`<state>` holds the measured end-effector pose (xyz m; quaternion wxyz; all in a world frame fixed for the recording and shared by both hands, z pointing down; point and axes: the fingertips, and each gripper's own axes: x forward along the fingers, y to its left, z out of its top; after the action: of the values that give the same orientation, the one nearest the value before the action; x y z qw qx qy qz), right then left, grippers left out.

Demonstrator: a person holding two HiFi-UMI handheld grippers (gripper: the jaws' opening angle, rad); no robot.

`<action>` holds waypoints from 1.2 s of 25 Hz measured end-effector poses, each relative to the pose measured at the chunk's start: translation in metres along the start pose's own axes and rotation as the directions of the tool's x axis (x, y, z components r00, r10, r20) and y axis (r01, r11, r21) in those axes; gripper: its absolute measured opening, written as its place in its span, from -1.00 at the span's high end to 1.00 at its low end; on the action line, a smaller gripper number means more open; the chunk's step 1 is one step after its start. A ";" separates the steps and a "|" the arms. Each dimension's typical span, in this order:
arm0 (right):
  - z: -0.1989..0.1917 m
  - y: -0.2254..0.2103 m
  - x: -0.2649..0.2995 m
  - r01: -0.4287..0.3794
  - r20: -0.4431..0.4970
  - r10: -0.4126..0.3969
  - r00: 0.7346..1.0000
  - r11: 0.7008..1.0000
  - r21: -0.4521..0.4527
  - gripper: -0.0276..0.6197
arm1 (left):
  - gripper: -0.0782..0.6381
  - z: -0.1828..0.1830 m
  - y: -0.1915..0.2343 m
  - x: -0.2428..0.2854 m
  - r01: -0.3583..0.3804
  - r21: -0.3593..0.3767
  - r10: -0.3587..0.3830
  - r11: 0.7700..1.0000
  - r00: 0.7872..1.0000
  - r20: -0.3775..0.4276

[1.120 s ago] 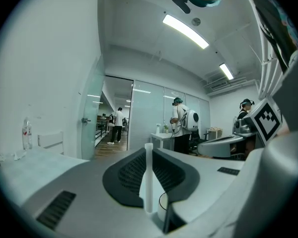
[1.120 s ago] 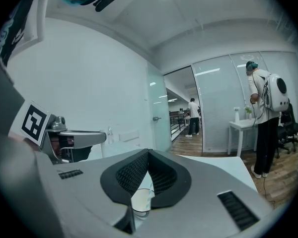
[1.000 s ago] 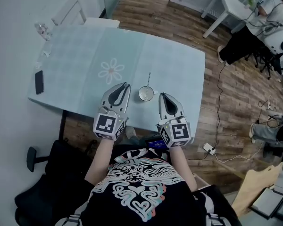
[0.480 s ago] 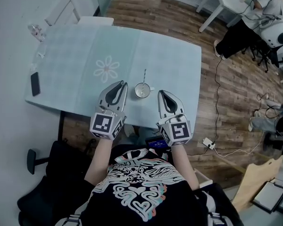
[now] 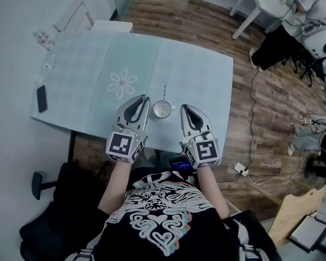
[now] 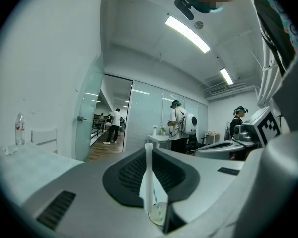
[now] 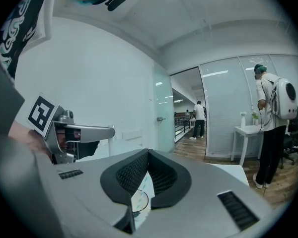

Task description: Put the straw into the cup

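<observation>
A small white cup (image 5: 162,110) stands near the front edge of the pale blue table (image 5: 201,69). A thin straw (image 5: 164,92) stands in it and leans toward the far side. My left gripper (image 5: 146,97) lies just left of the cup, shut with nothing in it. My right gripper (image 5: 183,108) lies just right of the cup, also shut and holding nothing. In the left gripper view the cup (image 6: 159,216) shows through the hollow behind the closed tips of the left gripper (image 6: 148,150). In the right gripper view the cup (image 7: 139,202) shows the same way behind the right gripper (image 7: 148,152).
A black phone (image 5: 42,98) lies at the table's left edge and a clear bottle (image 5: 42,37) stands at its far left corner. A flower print (image 5: 122,83) marks the tabletop. A white chair (image 5: 79,12) stands behind, a black chair (image 5: 49,211) at my left. Cables and a power strip (image 5: 240,171) lie on the wooden floor.
Both grippers stay shut on either side of the cup, and the straw stays in the cup. Only the head view has shifted slightly.
</observation>
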<state>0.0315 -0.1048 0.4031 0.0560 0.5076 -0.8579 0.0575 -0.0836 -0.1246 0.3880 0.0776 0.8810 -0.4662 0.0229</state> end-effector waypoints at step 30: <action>-0.032 -0.016 0.022 -0.068 -0.068 0.073 0.995 0.995 0.079 0.95 | 0.64 -0.032 0.003 0.017 -0.004 -0.108 0.005 0.994 1.000 0.004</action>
<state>0.0360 -0.1260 0.4391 0.0648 0.4763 -0.8700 0.1100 -0.0753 -0.1346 0.4214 0.1241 0.8745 -0.4688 -0.0039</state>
